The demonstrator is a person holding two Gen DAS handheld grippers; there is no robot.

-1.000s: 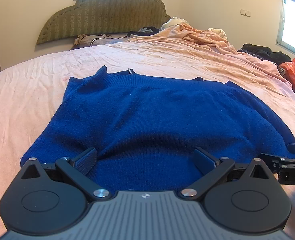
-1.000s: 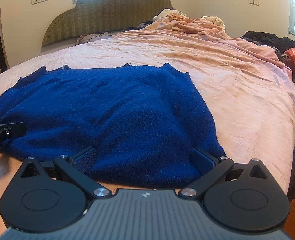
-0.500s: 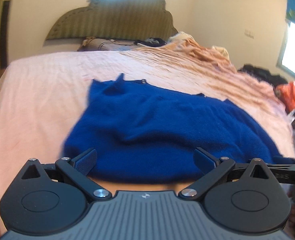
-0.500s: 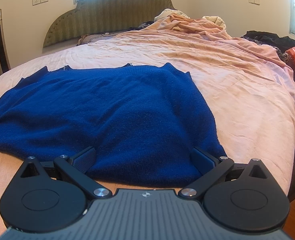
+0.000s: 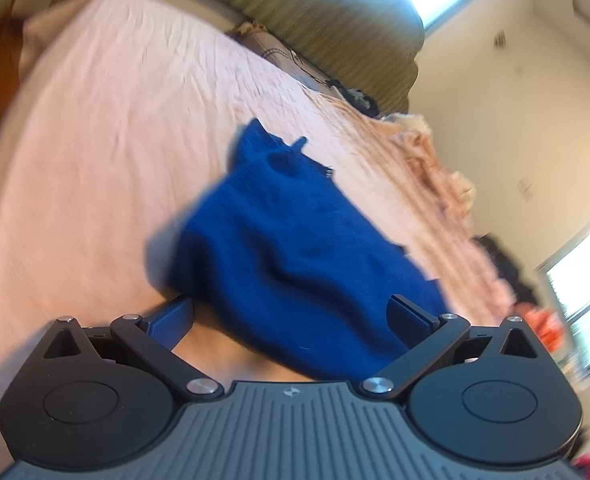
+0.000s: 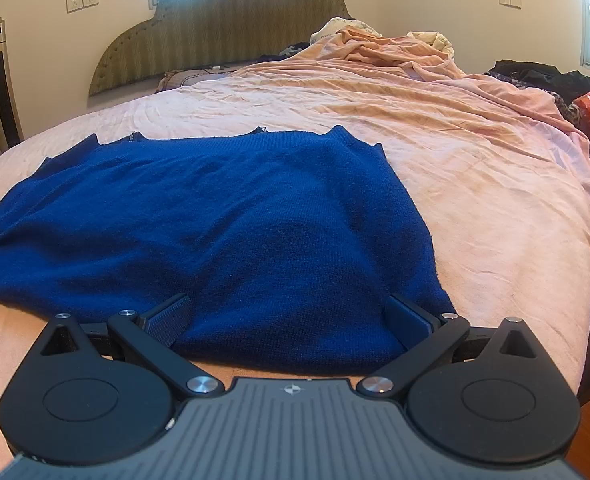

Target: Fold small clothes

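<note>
Your blue sweater (image 6: pixel 231 220) lies spread on the bed (image 6: pixel 475 168), which is covered with a pink sheet, and its near hem is at the edge closest to you. Your right gripper (image 6: pixel 291 320) is released, with the jaws wide apart, and it hovers just at this hem; the two fingers (image 6: pixel 167 318) stand on both sides of the right part of the hem, but they do not pinch any fabric. The far edge of the sweater, with small points at the corners, is toward the green headboard (image 6: pixel 231 20). Your left gripper (image 5: pixel 291 320) is also released and holds nothing. Its view is strongly tilted and blurred, so the bed runs diagonally there, and the sweater (image 5: pixel 295 248) looks bunched with folds on its left side. In that view the near edge of the sweater is between the open fingers (image 5: pixel 411 316), but if it touches them I cannot tell. A rumpled peach blanket (image 6: pixel 395 52) is piled at the far right of the bed, and dark clothes (image 6: pixel 543 76) lie beside it near the window.
</note>
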